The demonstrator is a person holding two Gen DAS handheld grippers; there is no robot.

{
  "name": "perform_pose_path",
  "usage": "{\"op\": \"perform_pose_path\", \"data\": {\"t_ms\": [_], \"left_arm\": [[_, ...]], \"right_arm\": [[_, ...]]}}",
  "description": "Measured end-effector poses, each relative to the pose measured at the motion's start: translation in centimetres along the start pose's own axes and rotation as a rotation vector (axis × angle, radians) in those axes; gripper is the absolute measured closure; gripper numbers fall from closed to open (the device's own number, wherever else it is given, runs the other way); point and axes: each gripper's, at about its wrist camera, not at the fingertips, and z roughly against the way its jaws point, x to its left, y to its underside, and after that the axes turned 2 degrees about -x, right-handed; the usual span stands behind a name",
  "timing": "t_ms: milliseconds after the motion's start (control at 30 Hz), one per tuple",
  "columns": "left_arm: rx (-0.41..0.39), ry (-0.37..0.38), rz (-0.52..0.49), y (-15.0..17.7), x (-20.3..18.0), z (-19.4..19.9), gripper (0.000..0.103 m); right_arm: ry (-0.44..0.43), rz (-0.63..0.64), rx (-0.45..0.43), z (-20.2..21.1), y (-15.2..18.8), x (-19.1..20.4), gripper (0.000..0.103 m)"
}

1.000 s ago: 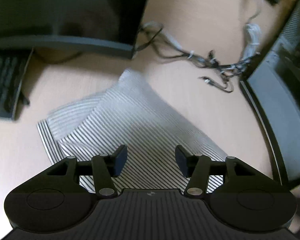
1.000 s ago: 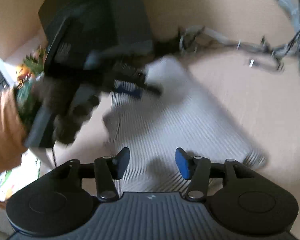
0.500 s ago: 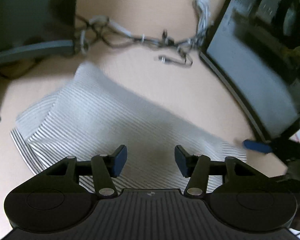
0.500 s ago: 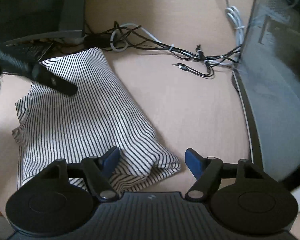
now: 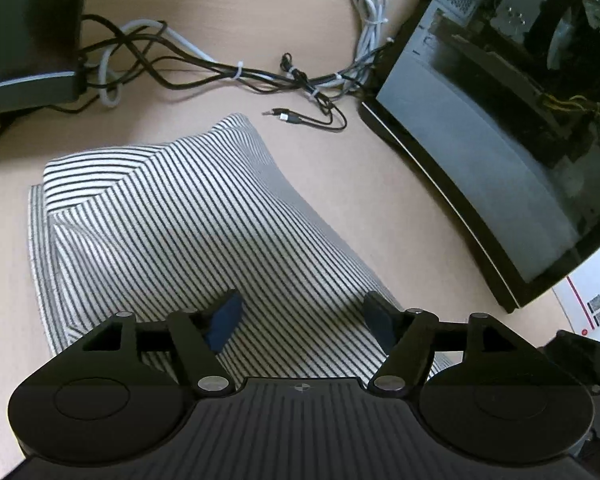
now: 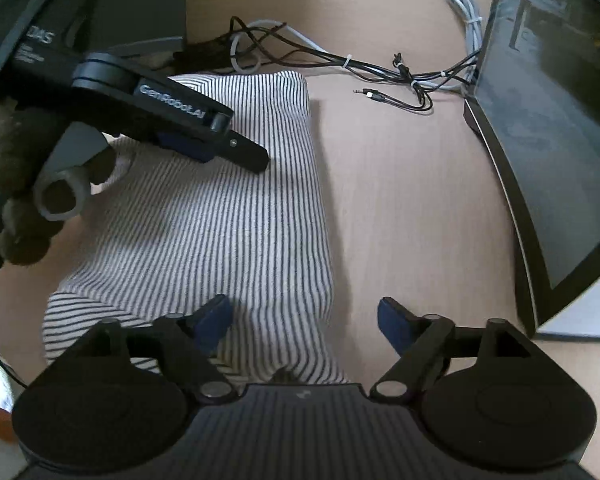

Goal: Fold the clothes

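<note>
A folded black-and-white striped garment [image 5: 188, 224] lies on the tan desk; it also shows in the right wrist view [image 6: 220, 216]. My left gripper [image 5: 302, 322] is open and empty, hovering above the garment's near part. My right gripper [image 6: 304, 322] is open and empty, over the garment's near right edge. In the right wrist view the left gripper [image 6: 236, 152] shows from the side above the garment's far part, with a gloved hand on its handle.
A tangle of cables [image 5: 300, 80] lies on the desk beyond the garment. A dark glass-sided computer case [image 5: 512, 152] stands at the right, also in the right wrist view [image 6: 560, 120]. A dark monitor base [image 5: 24, 52] stands at the far left.
The views have steadied from blur. My right gripper has swung to the garment's near right edge. My left gripper has moved over the garment. Both have stayed open.
</note>
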Motion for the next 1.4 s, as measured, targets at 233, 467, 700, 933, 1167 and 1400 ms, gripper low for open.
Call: {"op": "perform_pose_path", "data": {"t_ms": [233, 467, 700, 933, 1167, 1400], "left_arm": [[-0.025, -0.117, 0.107, 4.1, -0.4, 6.2, 0.028], [0.043, -0.247, 0.211, 8.6, -1.8, 8.2, 0.038], [0.023, -0.232, 0.324, 10.2, -3.2, 7.8, 0.049], [0.035, -0.207, 0.326, 9.3, -4.9, 5.8, 0.049], [-0.001, -0.236, 0.317, 9.1, -5.9, 5.4, 0.046], [-0.120, -0.355, 0.309, 10.1, -7.3, 9.4, 0.029]], "right_arm": [[-0.091, 0.080, -0.017, -0.9, -0.3, -1.4, 0.014], [-0.235, 0.219, -0.207, 2.1, -2.1, -2.4, 0.056], [-0.354, 0.414, -0.113, -1.8, -1.5, -1.1, 0.051], [-0.339, 0.444, -0.154, -0.3, -2.1, -3.2, 0.044], [-0.495, 0.637, -0.144, 2.9, -0.3, -3.2, 0.030], [-0.495, 0.857, -0.112, 2.0, 2.1, 0.2, 0.014]]}}
